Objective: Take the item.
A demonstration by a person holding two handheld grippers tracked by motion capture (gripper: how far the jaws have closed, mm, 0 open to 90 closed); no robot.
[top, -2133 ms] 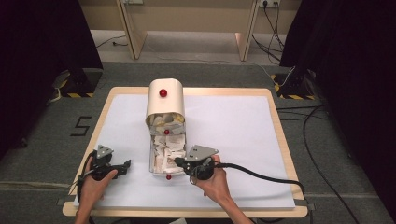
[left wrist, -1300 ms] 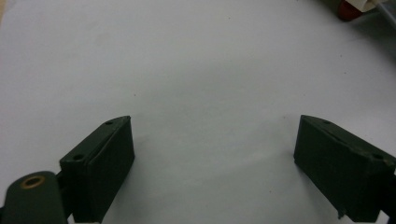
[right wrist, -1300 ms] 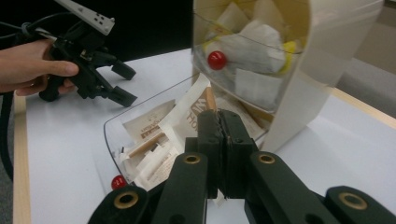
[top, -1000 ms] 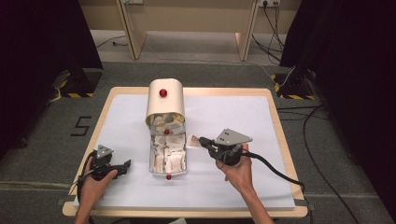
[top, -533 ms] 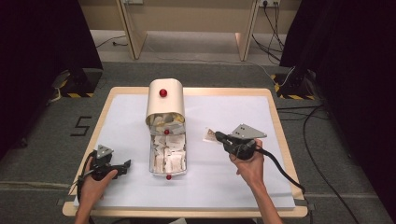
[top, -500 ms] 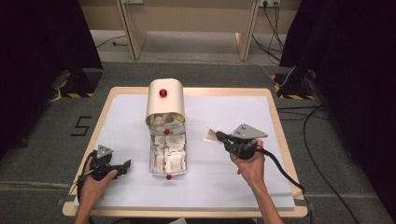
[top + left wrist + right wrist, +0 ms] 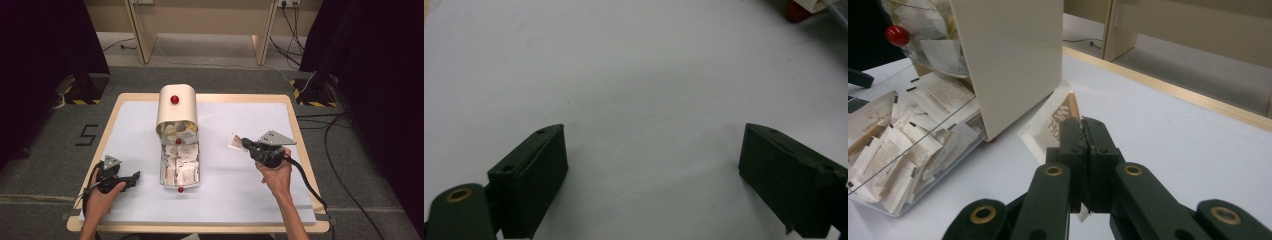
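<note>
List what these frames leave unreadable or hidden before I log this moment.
- Packet print: right gripper view, cut off by the shut right gripper; too small in the high view.
- Box interior: hidden by its cream hood.
- Tray sachet text: too small.
- Left gripper: jaw bases cut off by the bottom edge, left gripper view.

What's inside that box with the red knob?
The box and its clear tray hold lots of small paper packets. What lies deeper under the cream hood is hidden.

A lab recording bay: white-topped table [image 7: 250, 200], black curtains [image 7: 45, 45], hazard-taped stand bases [image 7: 80, 92], floor cables [image 7: 345, 165]
</note>
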